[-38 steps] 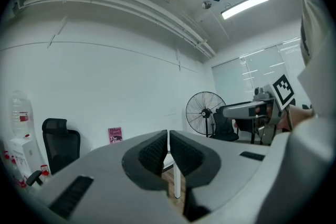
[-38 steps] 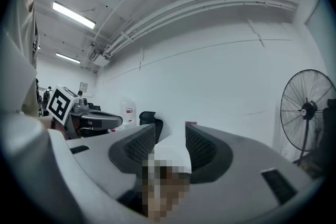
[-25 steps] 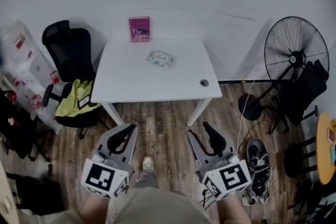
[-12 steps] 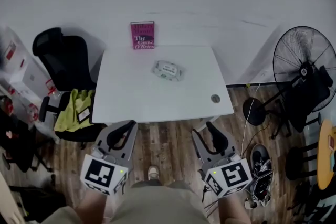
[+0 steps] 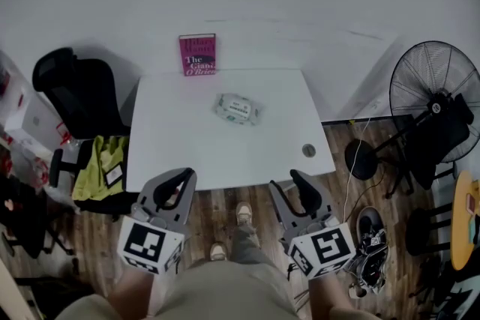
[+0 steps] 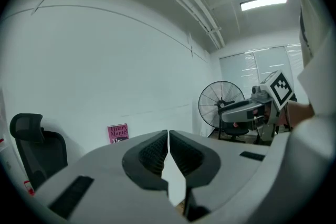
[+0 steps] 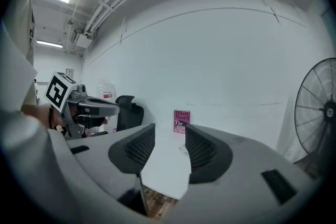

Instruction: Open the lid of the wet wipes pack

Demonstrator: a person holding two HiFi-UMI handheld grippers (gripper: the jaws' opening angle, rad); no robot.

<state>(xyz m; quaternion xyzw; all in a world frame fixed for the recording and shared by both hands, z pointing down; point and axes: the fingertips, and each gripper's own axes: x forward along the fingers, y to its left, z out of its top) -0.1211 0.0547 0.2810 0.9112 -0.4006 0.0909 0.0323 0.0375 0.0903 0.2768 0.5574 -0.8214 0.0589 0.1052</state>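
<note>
The wet wipes pack (image 5: 237, 109) lies flat on the white table (image 5: 180, 146), a little beyond the middle, with its lid down. It also shows small between the right jaws as the wet wipes pack (image 7: 183, 150). My left gripper (image 5: 180, 177) hangs off the table's near edge, jaws shut with nothing between them; in its own view the left gripper (image 6: 168, 135) has pads that meet. My right gripper (image 5: 286, 182) is level with it, also short of the table. In the right gripper view the right gripper (image 7: 168, 134) stands open and empty.
A pink book (image 5: 198, 55) leans on the wall behind the table. A black office chair (image 5: 75, 94) with a yellow-green garment (image 5: 105, 161) stands at the left, a floor fan (image 5: 439, 97) at the right. A cable hole (image 5: 308, 151) marks the table's near right corner. Shoes (image 5: 371, 236) lie on the floor.
The table and wipes pack have come lower and nearer in the head view as the person steps toward them. Both grippers hold the same pose, left shut and right open.
</note>
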